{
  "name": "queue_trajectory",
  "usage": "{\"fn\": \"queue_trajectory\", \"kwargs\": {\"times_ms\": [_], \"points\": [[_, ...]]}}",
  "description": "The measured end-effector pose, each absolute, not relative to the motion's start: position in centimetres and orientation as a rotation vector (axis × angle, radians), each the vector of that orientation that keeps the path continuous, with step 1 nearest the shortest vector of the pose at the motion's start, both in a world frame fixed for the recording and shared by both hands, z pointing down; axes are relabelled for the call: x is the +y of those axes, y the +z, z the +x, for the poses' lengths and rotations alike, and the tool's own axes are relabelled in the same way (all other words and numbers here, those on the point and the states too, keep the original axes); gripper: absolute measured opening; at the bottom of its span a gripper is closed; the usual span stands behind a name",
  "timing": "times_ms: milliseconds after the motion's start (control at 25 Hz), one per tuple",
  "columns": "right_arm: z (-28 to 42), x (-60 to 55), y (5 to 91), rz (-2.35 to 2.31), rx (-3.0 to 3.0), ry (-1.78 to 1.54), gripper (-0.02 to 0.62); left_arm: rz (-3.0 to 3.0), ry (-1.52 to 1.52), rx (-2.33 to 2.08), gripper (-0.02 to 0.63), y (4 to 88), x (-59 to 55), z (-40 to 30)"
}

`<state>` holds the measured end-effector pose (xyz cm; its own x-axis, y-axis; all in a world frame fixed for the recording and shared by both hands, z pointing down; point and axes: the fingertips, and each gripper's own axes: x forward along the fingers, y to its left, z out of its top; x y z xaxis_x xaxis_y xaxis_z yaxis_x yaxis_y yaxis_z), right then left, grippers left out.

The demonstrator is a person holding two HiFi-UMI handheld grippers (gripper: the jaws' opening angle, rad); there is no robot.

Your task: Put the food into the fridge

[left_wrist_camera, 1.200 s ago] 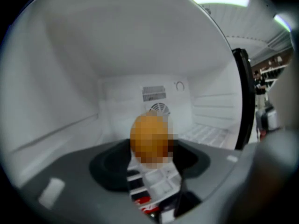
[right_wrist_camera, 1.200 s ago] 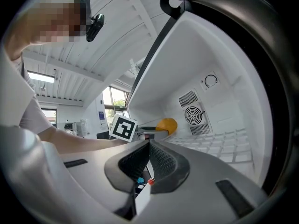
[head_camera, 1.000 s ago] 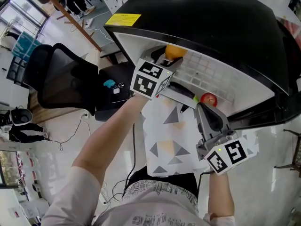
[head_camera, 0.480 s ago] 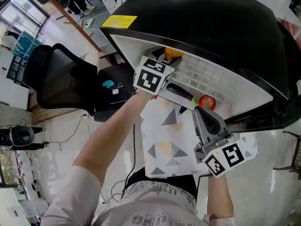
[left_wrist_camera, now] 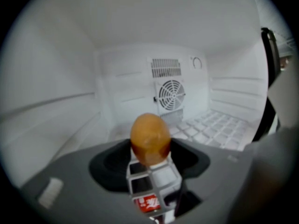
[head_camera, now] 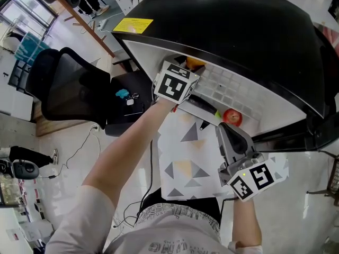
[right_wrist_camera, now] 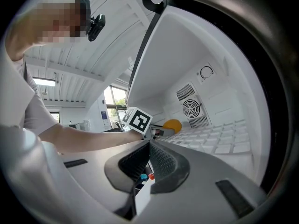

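An orange (head_camera: 194,63) sits between the jaws of my left gripper (head_camera: 192,69), which is shut on it just inside the open fridge (head_camera: 238,20). In the left gripper view the orange (left_wrist_camera: 150,134) fills the gap between the jaws, above the white ridged shelf (left_wrist_camera: 210,127). A red apple (head_camera: 232,117) lies at the front of that shelf. My right gripper (head_camera: 226,128) stays level just in front of the apple, with its jaws together and nothing in them. From the right gripper view I see the orange (right_wrist_camera: 172,125) and the left marker cube (right_wrist_camera: 137,120).
The fridge has a black top with a yellow label (head_camera: 136,24) and a fan grille (left_wrist_camera: 171,94) on its back wall. A white sheet with grey triangles (head_camera: 185,157) lies below the opening. A black office chair (head_camera: 69,83) stands to the left.
My left gripper has moved a little deeper and lower into the fridge with the orange, whose marker cube now hides more of the fruit. The right gripper has stayed where it was.
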<state>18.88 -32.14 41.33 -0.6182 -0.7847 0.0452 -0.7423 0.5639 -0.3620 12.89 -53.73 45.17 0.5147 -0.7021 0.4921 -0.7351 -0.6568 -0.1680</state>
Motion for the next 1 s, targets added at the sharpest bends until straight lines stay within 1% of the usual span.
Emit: {"fn": "queue_trajectory", "kwargs": {"times_ms": [560,760,1000], "points": [[18.46,-32.57,41.62,-1.288,2.681,-0.556,-0.008,2.664,0.844,-1.287,0.282,45.74,-53.97,12.99],[18.45,-32.72,41.46,-1.293,2.679,-0.566,-0.008,2.666,0.844,-1.282,0.311,45.68,-53.60,13.12],[18.14,-32.72,40.77,-1.297,2.679,-0.565,-0.008,2.670,0.811,-1.282,0.318,44.89,-53.03,12.94]]}}
